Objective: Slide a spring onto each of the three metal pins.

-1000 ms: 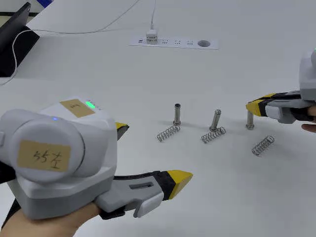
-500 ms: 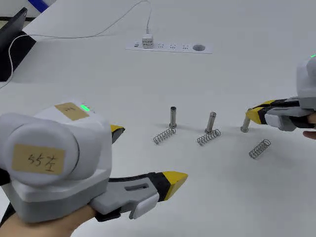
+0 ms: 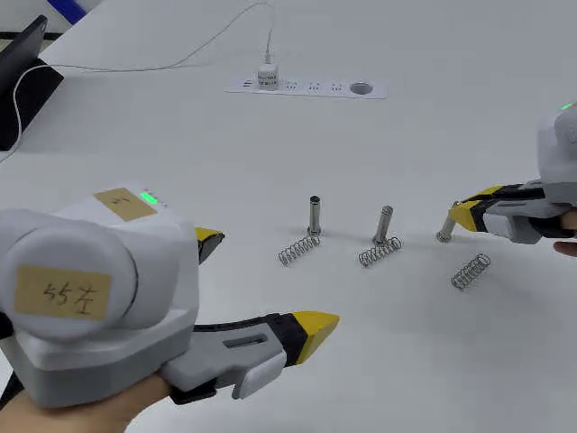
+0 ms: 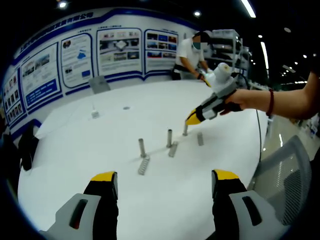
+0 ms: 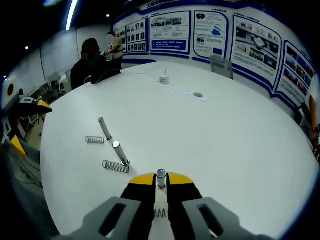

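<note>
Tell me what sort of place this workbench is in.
Probably a showroom or demonstration lab. Blue-framed display boards line the wall, a big white table carries a power strip, and other people are at its far edge.

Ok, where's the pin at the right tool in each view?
Head view: the right pin is right of centre, tilted, at the right tool's yellow tip.
Left gripper view: near centre, rightmost of three pins, under the right tool's tip.
Right gripper view: bottom centre, between the yellow jaw tips.
Shared landmark: the middle pin, the nearest pin to it.
</note>
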